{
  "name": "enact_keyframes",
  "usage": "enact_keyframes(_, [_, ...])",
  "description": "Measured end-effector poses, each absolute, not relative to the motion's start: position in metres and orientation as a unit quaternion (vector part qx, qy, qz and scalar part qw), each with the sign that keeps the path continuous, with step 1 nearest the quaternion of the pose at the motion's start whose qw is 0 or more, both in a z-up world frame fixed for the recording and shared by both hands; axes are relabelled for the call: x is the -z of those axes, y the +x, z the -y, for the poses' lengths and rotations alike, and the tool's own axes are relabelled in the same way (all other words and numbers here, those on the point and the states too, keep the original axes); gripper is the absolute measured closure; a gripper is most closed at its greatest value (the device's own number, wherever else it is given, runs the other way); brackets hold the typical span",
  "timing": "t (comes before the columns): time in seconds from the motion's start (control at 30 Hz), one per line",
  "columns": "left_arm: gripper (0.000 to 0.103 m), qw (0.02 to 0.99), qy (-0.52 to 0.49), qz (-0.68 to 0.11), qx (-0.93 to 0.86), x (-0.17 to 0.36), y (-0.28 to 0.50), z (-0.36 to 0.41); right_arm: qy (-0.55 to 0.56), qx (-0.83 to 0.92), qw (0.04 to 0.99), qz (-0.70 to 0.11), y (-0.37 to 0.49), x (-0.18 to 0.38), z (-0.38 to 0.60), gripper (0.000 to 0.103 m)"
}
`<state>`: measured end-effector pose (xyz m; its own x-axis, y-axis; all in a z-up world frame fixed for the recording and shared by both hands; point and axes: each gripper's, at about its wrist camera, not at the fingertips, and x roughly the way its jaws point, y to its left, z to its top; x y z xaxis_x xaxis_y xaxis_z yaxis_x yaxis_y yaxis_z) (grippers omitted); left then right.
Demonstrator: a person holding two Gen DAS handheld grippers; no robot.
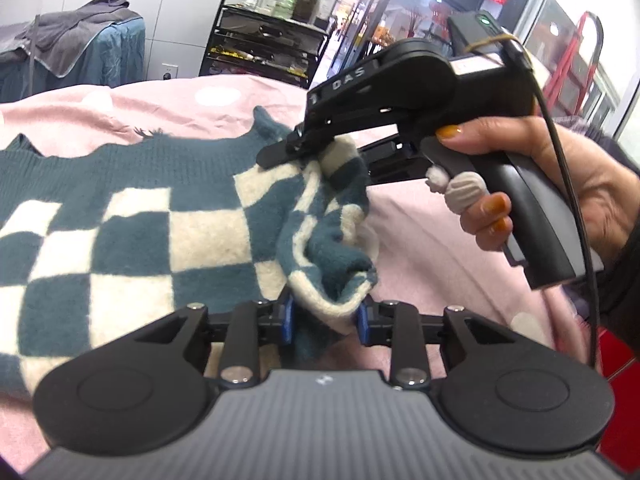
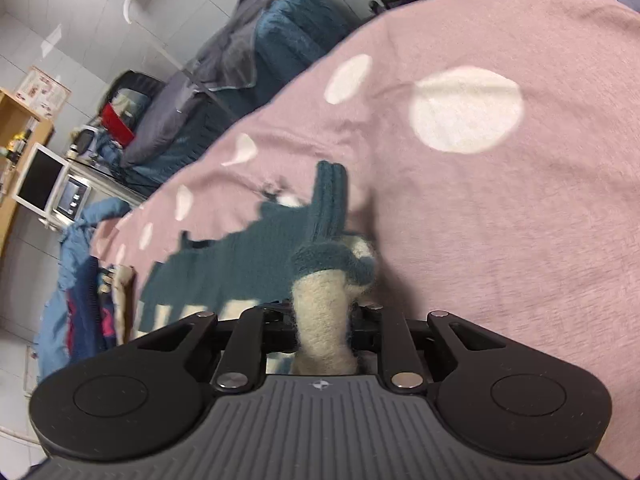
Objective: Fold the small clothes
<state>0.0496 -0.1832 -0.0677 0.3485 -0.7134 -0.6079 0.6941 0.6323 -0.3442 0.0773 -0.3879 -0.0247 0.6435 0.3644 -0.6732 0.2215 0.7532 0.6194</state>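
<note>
The checked sweater (image 1: 132, 216) lies spread over the pink blanket (image 1: 420, 240), filling the left and centre of the left wrist view. At lower centre the left hand-held gripper (image 1: 326, 314) is clenched on its near edge; right of centre the right hand-held gripper (image 1: 298, 148) grasps the same bunched side. Folding well likely means lifting both corners level and carrying them across together.

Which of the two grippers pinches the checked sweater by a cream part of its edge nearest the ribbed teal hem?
The right gripper: it clamps a cream fold of the checked sweater beside the ribbed hem. The left gripper holds lower.
</note>
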Motion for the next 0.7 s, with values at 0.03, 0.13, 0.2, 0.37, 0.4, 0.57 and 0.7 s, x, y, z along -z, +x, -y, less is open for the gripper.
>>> enact_keyframes(0.03, [0.076,0.822,-0.021,-0.373,0.43,0.065,0.051,0.178,0.347,-0.052,0.841,-0.411,0.079,0.017,0.382,0.072])
enact_keyframes(0.13, [0.077,0.831,-0.057,-0.356,0.424,0.047,0.059,0.149,0.374,-0.086,0.836,-0.391,0.089,-0.005,0.362,0.072])
enact_keyframes(0.2, [0.077,0.836,-0.092,-0.345,0.416,0.034,0.065,0.121,0.39,-0.107,0.83,-0.385,0.102,-0.017,0.345,0.072])
enact_keyframes(0.37, [0.077,0.869,-0.144,-0.317,0.352,0.019,0.085,0.042,0.386,-0.142,0.824,-0.39,0.147,-0.033,0.285,0.072])
enact_keyframes(0.4, [0.077,0.876,-0.151,-0.314,0.334,0.018,0.091,0.027,0.385,-0.146,0.822,-0.394,0.157,-0.032,0.272,0.072])
enact_keyframes(0.57, [0.077,0.893,-0.194,-0.311,0.26,0.029,0.107,-0.042,0.36,-0.16,0.823,-0.41,0.198,-0.024,0.202,0.072])
enact_keyframes(0.7, [0.077,0.901,-0.204,-0.314,0.219,0.036,0.117,-0.08,0.356,-0.16,0.814,-0.429,0.215,-0.01,0.166,0.072])
